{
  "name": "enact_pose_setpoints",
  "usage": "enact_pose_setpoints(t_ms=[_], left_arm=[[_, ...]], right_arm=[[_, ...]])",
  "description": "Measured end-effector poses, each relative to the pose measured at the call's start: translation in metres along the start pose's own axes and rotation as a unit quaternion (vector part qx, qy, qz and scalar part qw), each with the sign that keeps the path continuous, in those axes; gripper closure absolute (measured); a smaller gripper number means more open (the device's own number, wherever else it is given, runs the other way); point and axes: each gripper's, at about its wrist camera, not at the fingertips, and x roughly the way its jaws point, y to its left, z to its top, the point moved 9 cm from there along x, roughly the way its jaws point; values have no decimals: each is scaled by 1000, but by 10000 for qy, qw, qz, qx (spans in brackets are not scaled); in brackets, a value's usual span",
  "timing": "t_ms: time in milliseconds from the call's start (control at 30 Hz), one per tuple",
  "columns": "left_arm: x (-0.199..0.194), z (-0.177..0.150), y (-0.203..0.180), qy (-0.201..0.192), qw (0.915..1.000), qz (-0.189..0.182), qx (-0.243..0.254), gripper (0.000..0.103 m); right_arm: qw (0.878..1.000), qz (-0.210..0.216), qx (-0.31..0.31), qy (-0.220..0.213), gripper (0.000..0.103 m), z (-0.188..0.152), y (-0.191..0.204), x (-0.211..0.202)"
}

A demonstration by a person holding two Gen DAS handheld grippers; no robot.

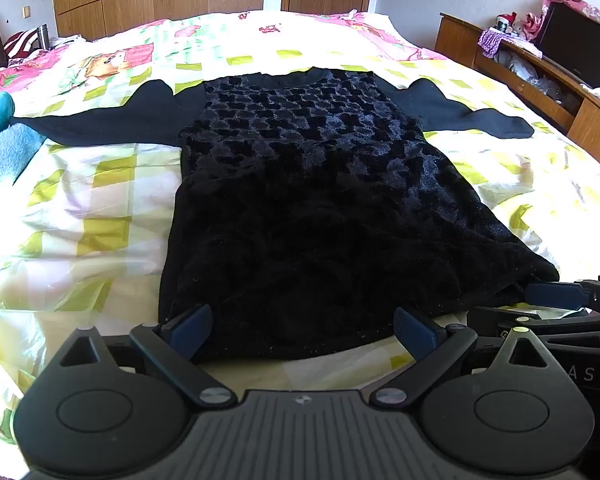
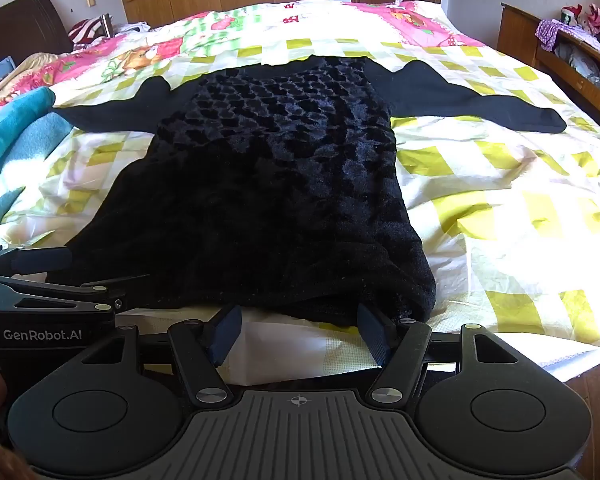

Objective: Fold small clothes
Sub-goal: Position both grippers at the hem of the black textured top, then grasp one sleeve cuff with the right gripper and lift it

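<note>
A small black velvety dress [image 1: 300,200] with plain black sleeves spread to both sides lies flat on the bed, hem toward me; it also shows in the right wrist view [image 2: 268,184]. My left gripper [image 1: 302,330] is open, its blue pads at the hem's left part. My right gripper [image 2: 300,330] is open at the hem's right corner, one pad touching the cloth edge. Each gripper shows in the other's view: the right gripper [image 1: 556,296] low at the right edge, the left gripper [image 2: 40,260] low at the left edge.
The bed carries a yellow-checked white cover [image 1: 80,208] with a pink cartoon quilt [image 1: 112,60] at the far end. Blue-teal cloth [image 1: 0,140] lies at the left edge. A wooden shelf unit [image 1: 540,80] stands at the right, wardrobes and a door behind.
</note>
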Motion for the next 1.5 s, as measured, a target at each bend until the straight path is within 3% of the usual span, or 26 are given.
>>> enact_pose_setpoints(t_ms=[533,767,1067,1300,1433,1500], left_arm=[[-3,0,0,-84,9999,-82,-66,0],[-18,10,9,-419,9991,33,30,0],[-20,18,29,-465,9987,201,12,0],[-11,10,45,-138,9996,249,-31,0],[-11,3,50,32,9998,172,6,0],[-9,2,53,93,9998,150,-46,0]], right_arm=[[10000,16,-12,20,38,4,3,2],[9995,10,-150,-262,37,5,-1,-11],[9993,6,-74,-358,37,17,-20,-18],[9971,23,-248,-721,34,23,-29,-36],[9984,-278,-212,-444,34,19,-44,-21],[9995,-182,23,-270,34,17,-52,-13]])
